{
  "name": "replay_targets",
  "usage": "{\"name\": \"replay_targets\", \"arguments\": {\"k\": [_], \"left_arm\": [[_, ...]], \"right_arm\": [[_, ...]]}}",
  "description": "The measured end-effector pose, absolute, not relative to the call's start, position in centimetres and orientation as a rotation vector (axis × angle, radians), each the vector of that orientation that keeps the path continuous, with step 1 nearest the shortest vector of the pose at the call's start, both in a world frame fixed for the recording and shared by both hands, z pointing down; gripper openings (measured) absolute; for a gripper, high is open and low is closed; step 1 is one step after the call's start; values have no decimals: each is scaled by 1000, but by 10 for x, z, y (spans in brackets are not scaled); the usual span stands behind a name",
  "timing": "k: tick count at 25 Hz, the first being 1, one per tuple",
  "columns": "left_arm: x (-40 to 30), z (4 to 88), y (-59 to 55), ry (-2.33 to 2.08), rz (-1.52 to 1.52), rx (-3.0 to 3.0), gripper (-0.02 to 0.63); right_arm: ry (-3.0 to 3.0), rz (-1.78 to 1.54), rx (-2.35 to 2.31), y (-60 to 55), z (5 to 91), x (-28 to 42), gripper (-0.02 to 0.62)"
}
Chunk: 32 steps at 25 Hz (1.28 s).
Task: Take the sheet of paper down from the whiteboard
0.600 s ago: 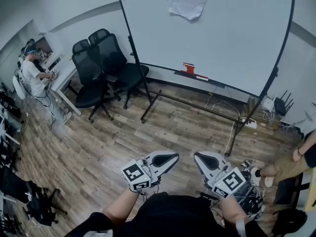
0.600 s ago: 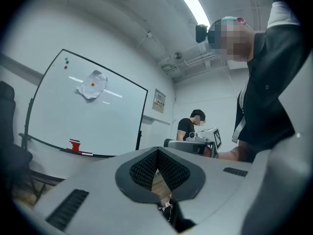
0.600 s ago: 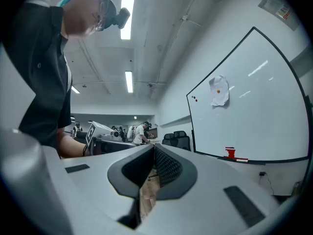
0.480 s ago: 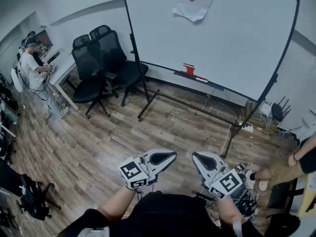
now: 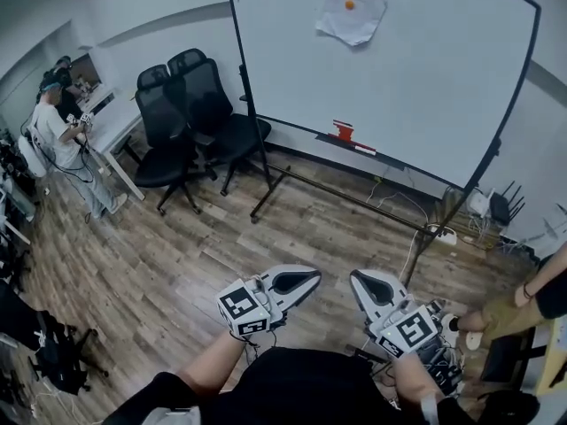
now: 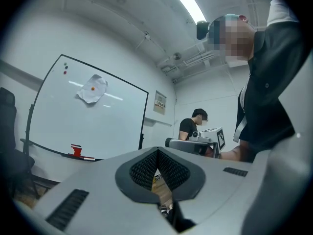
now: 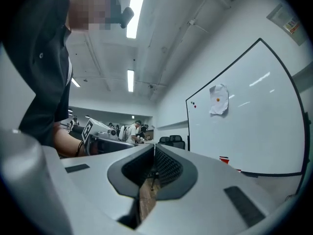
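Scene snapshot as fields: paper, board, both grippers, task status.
paper: crumpled white paper high on the whiteboard, under an orange magnet
left: left gripper jaws together, empty, low by the person's body
right: right gripper jaws together, empty, beside the left one
tray: red item on the board's ledge
nearby: two black chairs left of the board
status: paper not yet taken down; both grippers far from it
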State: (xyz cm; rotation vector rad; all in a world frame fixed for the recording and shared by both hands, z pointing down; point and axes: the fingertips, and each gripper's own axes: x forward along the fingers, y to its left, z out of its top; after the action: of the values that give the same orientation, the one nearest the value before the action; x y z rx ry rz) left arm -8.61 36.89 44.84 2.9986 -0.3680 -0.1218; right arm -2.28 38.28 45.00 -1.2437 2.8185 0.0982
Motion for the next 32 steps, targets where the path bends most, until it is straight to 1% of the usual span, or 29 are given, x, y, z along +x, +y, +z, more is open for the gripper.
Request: {"name": "replay_targets", "arguments": {"k": [5, 12, 19, 26, 32], "left_arm": [[-74, 443, 375, -360, -171, 2965, 11], [-59, 454, 385, -379, -140, 2968, 11], [-71, 460, 378, -434, -120, 2936, 11], [-73, 476, 344, -407, -129, 2915, 11], [-72, 467, 276, -348, -193, 2947, 11]], "right_arm": [[2852, 97, -1227, 390, 463, -15, 20], [2826, 33, -1215, 390, 471, -2, 21], [2803, -3, -1161, 384, 475, -15, 20], [2799, -52, -1190, 352, 492, -20, 20], [2793, 2, -1269, 291, 485, -19, 20]]}}
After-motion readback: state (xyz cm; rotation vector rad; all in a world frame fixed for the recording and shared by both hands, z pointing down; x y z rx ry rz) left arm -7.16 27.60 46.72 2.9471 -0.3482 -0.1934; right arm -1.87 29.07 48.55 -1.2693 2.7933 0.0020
